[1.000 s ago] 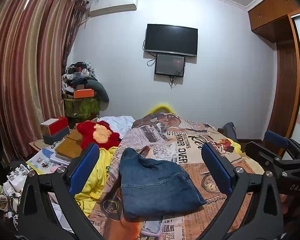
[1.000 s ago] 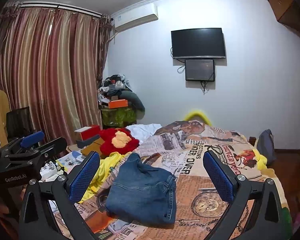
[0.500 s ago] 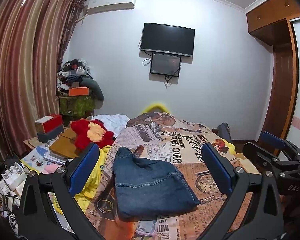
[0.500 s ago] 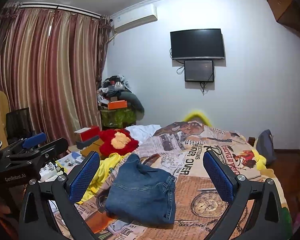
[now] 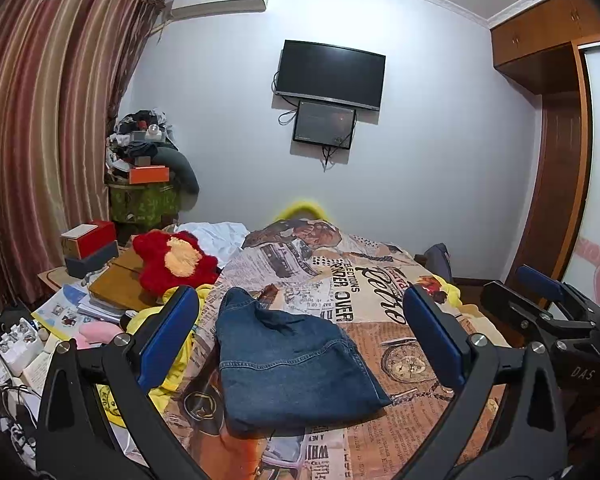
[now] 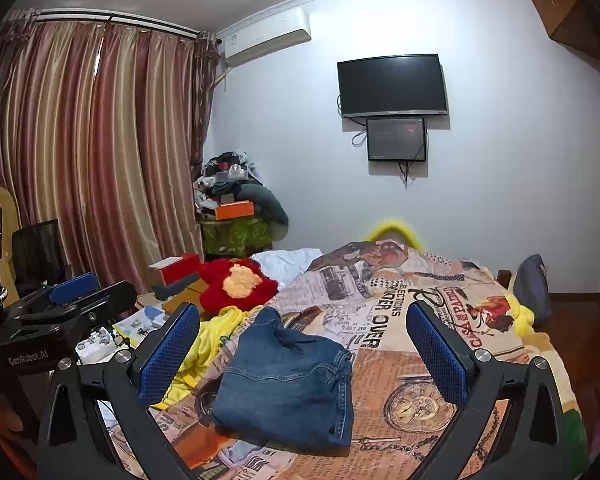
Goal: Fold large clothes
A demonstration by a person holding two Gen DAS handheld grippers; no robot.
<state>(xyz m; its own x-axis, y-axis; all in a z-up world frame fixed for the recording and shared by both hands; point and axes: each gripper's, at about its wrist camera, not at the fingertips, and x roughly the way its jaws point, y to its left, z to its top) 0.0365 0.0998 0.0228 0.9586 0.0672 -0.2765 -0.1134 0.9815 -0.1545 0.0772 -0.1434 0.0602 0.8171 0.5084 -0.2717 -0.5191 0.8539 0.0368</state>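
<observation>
1. The denim garment (image 5: 292, 364) lies folded into a thick blue bundle, one corner peaking at its far left, seams showing.
2. It sits on the near part of the newspaper-print bedspread (image 5: 380, 304).
3. Left gripper (image 5: 300, 340) hangs above, spread wide, empty.
4. Right gripper (image 6: 304, 352) is likewise spread, gripping nothing.
5. Yellow cloth (image 6: 208, 344) and a red plush toy (image 6: 236, 284) lie left.

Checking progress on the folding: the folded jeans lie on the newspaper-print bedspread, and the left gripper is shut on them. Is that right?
Not quite. The folded jeans do lie on the newspaper-print bedspread, but the left gripper is not shut on them: the left wrist view shows its jaws wide apart, above and short of the denim, holding nothing.
</observation>
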